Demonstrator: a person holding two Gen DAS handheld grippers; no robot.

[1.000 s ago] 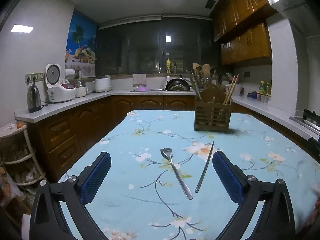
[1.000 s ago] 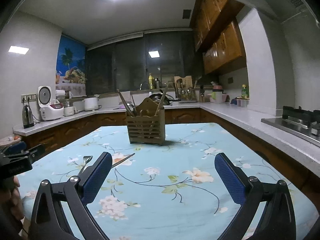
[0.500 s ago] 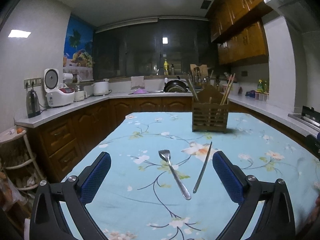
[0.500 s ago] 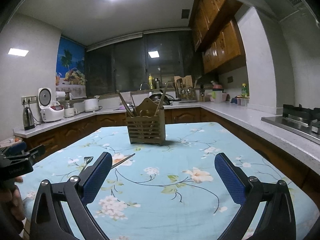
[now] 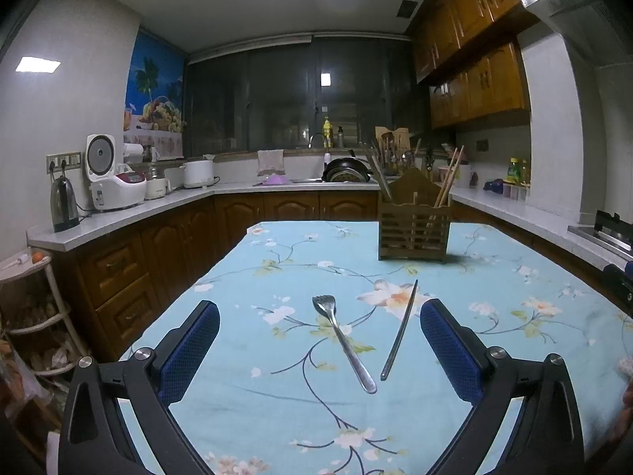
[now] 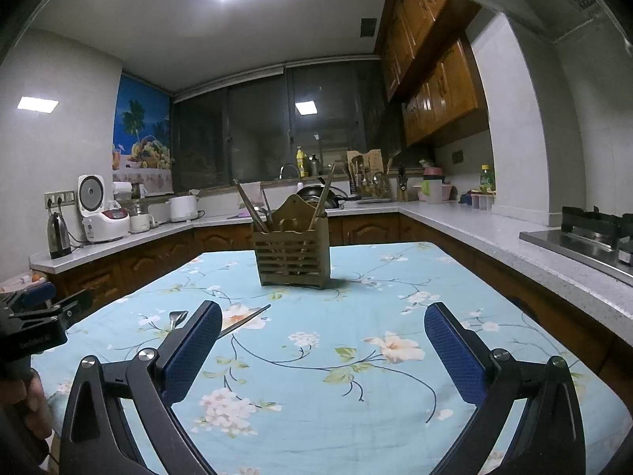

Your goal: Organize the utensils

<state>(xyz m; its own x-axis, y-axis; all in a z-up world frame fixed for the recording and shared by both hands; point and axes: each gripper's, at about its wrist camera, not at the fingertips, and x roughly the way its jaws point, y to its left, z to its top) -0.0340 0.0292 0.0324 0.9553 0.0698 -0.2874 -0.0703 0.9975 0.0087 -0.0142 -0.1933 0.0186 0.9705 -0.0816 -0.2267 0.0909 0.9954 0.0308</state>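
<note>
A metal fork point(image 5: 343, 341) and a dark chopstick point(image 5: 400, 333) lie side by side on the floral tablecloth point(image 5: 277, 396), between the fingers of my open, empty left gripper point(image 5: 319, 318). A wooden utensil holder point(image 5: 414, 229) with chopsticks in it stands farther back. In the right wrist view the holder point(image 6: 292, 253) is ahead at centre, the fork head point(image 6: 177, 316) and chopstick point(image 6: 245, 320) peek past the left finger, and my right gripper point(image 6: 323, 318) is open and empty. The left gripper point(image 6: 47, 312) shows at the left edge.
Kitchen counters run around the table: a kettle point(image 5: 63, 202) and rice cooker point(image 5: 112, 184) on the left, a sink with a pan point(image 5: 347, 170) at the back, a stove point(image 6: 593, 233) on the right. A rack point(image 5: 27, 316) stands at the table's left.
The left wrist view has shifted slightly, so the fork and chopstick sit a little lower and closer. The right gripper has hardly moved. Both stay open.
</note>
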